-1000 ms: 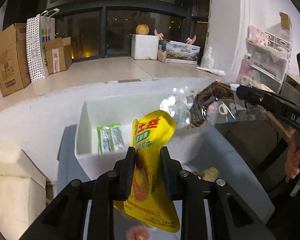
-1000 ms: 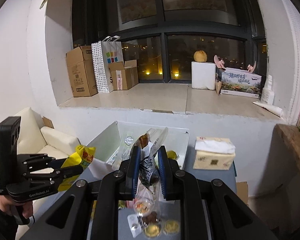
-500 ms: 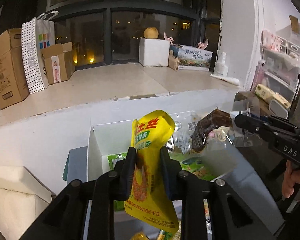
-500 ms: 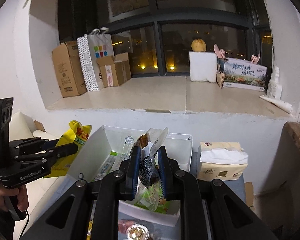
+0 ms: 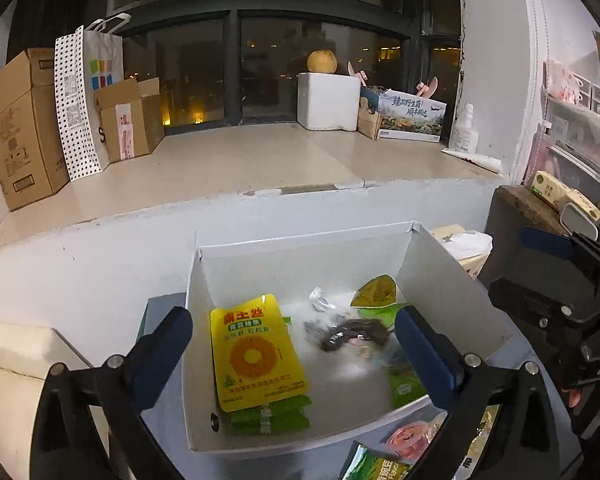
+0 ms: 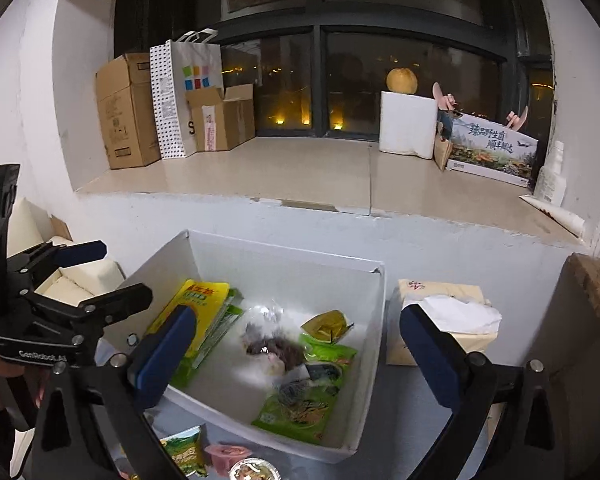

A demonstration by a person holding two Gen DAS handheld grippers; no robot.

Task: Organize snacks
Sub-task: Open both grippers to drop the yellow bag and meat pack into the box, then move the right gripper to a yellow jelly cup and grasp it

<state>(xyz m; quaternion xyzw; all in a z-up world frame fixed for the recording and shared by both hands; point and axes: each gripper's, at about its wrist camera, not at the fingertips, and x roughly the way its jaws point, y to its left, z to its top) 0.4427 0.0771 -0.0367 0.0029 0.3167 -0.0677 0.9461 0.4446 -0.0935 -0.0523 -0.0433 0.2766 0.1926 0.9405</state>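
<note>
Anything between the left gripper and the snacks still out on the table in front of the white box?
Nothing visible. The left gripper is opening with nothing between its fingers, over the white box. The green packet and pink cup lie uncovered, nearer the camera.

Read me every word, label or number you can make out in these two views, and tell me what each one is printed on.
"GenRobot.AI": side of the left gripper.
"DAS": side of the right gripper; the rest is cut off.
"S": dotted paper bag.
Chinese characters: long printed box on the sill, too stylised to quote.
Yellow pouch in the white box: Chinese print, blurred.
Cardboard boxes: too small.
</note>
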